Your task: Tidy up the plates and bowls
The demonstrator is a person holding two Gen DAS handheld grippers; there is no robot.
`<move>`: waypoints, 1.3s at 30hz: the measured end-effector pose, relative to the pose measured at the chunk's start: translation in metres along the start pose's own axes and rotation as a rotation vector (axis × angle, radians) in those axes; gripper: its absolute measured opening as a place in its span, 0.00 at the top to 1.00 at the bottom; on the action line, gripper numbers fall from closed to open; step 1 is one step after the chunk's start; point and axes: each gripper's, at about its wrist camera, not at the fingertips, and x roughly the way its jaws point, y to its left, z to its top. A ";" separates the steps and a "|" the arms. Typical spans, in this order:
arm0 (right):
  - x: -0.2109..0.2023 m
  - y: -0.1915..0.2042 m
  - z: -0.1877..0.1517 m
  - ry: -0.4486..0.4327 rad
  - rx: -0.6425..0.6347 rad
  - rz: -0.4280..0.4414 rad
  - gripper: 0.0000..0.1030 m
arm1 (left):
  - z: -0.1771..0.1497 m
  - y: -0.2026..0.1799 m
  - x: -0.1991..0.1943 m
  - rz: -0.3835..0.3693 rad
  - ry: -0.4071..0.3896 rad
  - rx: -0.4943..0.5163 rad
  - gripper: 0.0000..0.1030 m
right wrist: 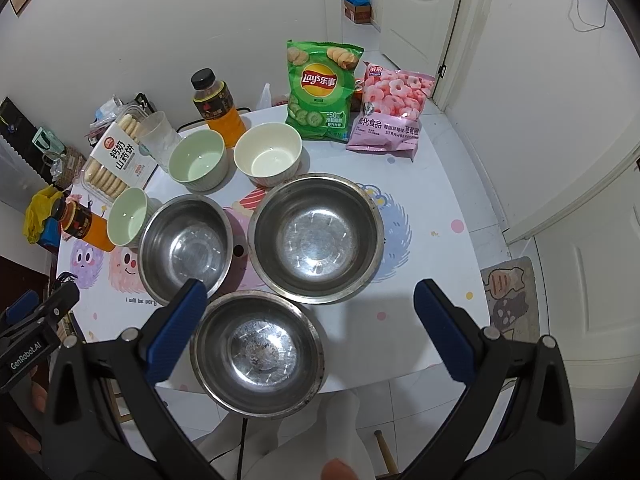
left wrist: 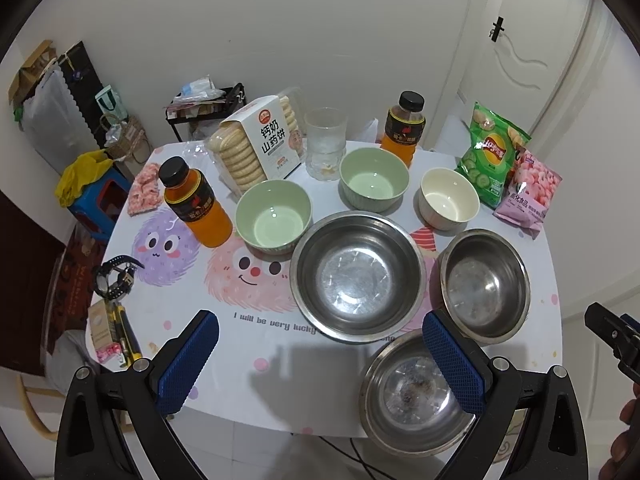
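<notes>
While empty, hand-held gripper (right wrist: 310, 320) wide apart.

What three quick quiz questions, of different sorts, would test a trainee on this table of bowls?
1. How many steel bowls are on the table?
2. True or false: the cream bowl is nested inside a green bowl.
3. Which is closest to the table's near edge: A) the large steel bowl, B) the smallest steel bowl, C) the chips bag?

Key: 1. Three. 2. False; it stands alone beside it. 3. B. Both the left gripper and right gripper are open, holding nothing.
</notes>
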 end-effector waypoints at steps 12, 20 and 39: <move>0.001 0.000 0.000 0.005 0.003 -0.001 0.00 | 0.001 0.000 0.004 -0.005 0.005 0.000 0.00; 0.004 0.000 -0.001 0.013 0.009 -0.003 0.00 | 0.001 -0.001 0.007 -0.008 0.013 -0.002 0.00; 0.059 -0.026 -0.010 0.165 0.038 0.008 0.00 | -0.025 -0.020 0.068 -0.092 0.191 0.057 0.00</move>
